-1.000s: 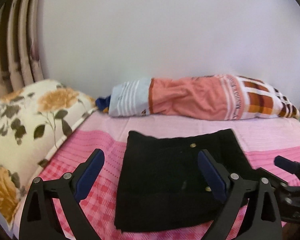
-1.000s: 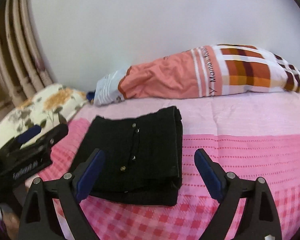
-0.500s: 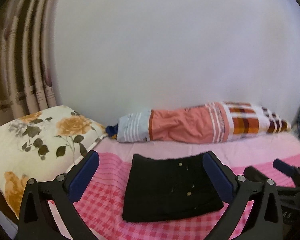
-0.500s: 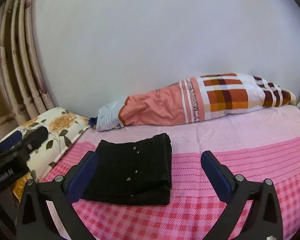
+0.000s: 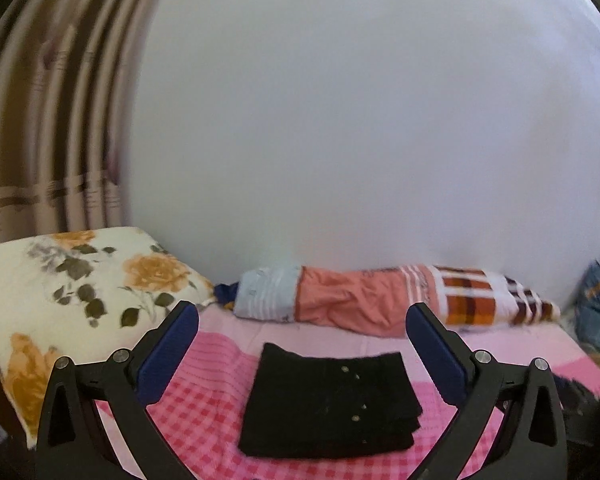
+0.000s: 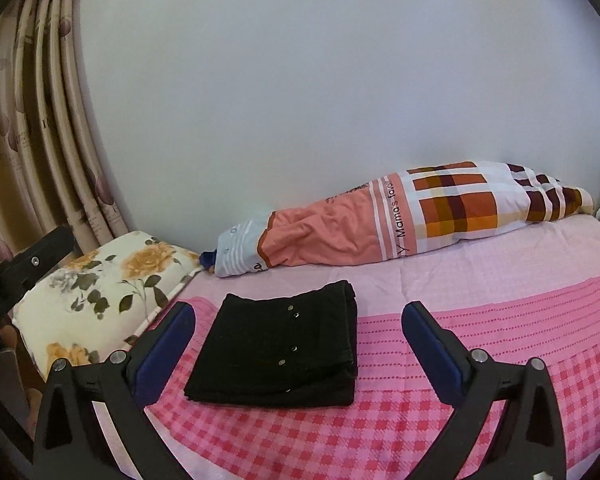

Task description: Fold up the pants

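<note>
1. Seen by the left wrist: one left gripper [image 5: 302,322], spread wide and holding nothing; one folded pants [image 5: 330,400] on the bed [image 5: 212,364]; two pillows.
2. Right wrist: right gripper [image 6: 298,320] likewise agape and bare, pants [image 6: 282,344] lying flat between floral pillow [image 6: 100,292] and bolster [image 6: 400,216].

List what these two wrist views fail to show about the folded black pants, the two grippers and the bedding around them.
- Folded black pants: the underside and inner layers are hidden by the top fold in both views.
- Left gripper: its view is motion-blurred, so the bolster's print is unreadable.
- Right gripper: its base is cut off by the bottom edge.
- Floral pillow: the near end is hidden behind the other gripper's body.
</note>
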`<act>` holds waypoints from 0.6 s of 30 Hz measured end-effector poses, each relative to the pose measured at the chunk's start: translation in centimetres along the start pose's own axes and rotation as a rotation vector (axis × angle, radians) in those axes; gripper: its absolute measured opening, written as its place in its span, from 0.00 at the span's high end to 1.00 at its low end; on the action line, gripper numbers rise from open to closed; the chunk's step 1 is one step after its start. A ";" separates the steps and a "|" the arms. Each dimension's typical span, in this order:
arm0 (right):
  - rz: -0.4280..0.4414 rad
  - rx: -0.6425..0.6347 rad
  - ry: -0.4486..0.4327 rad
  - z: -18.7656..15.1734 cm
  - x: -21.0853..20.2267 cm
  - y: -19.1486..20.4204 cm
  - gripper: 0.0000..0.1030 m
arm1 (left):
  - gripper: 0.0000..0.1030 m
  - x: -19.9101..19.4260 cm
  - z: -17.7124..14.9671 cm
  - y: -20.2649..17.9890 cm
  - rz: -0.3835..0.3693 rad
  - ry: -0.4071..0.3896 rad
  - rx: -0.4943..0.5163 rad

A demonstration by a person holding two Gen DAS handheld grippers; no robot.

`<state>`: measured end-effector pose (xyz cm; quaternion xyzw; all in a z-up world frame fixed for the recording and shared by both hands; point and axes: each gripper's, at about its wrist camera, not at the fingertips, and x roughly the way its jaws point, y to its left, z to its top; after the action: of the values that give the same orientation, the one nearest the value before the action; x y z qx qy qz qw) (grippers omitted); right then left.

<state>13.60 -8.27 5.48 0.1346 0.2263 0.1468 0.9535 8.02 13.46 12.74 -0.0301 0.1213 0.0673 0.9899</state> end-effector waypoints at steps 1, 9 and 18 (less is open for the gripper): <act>0.003 0.003 0.003 0.0 0.0 0.0 0.01 | 0.00 -0.1 0.0 0.0 0.008 0.004 -0.003; 0.009 0.008 0.006 -0.2 -0.5 0.1 0.01 | 0.00 0.1 -0.6 -0.9 -0.020 0.046 0.065; 0.008 0.014 0.020 -0.5 -0.7 0.1 0.01 | 0.00 0.6 -0.6 0.3 -0.021 0.069 -0.024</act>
<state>12.74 -8.34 5.34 0.1408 0.2362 0.1502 0.9496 8.47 13.81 12.03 -0.0455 0.1541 0.0572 0.9853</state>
